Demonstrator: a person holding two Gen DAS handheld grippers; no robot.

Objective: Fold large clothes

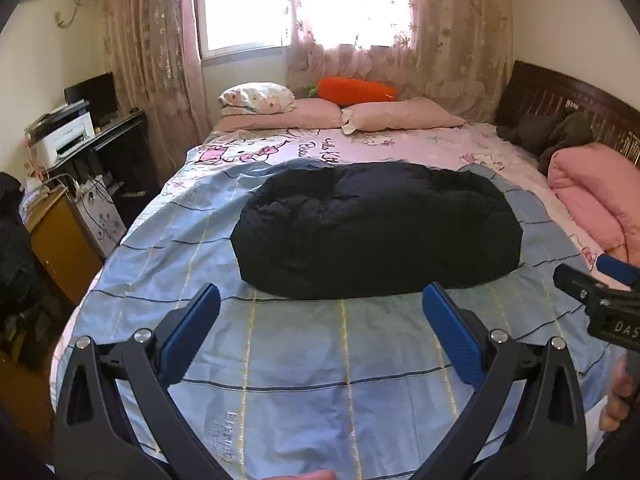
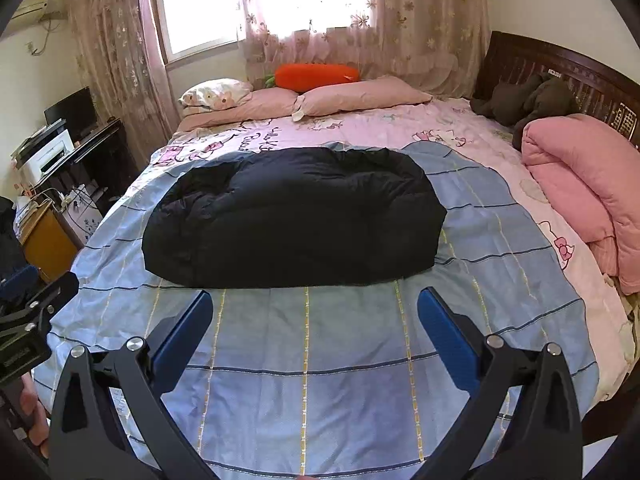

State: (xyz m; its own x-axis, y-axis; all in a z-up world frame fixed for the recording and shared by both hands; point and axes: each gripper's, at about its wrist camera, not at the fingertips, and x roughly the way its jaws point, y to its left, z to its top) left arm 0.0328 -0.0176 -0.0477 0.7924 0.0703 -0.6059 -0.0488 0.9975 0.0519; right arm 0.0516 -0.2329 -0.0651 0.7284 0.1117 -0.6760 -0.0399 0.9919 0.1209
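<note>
Black padded garment (image 1: 376,228), folded into a bulky bundle, lay on the blue checked sheet (image 1: 304,360) at the middle of the bed, at twelve o'clock from both of our grippers.

Writing noted: the sheet carried a printed word near our left gripper that looked like "Eternity", seen sideways; the pink cartoon bedsheet (image 1: 280,144) beyond showed upside-down script we could read only in part, "Hello Ki…". The right gripper's body, seen at three o'clock in the left view, bore the letters "DAS".

Left gripper (image 1: 320,312): jaws spread wide, blue pads apart, holding nothing, hovering over the sheet short of the garment's near edge.

Right gripper (image 2: 316,316): jaws likewise spread wide, holding nothing, poised above the sheet just short of the bundle.

Further items: two pink pillows (image 1: 360,116) and an orange carrot cushion (image 1: 352,90) at twelve o'clock by the curtained window; a folded pink quilt (image 2: 580,184) at two o'clock beside the dark headboard (image 2: 560,68); a white printer (image 1: 64,136) at ten o'clock.
</note>
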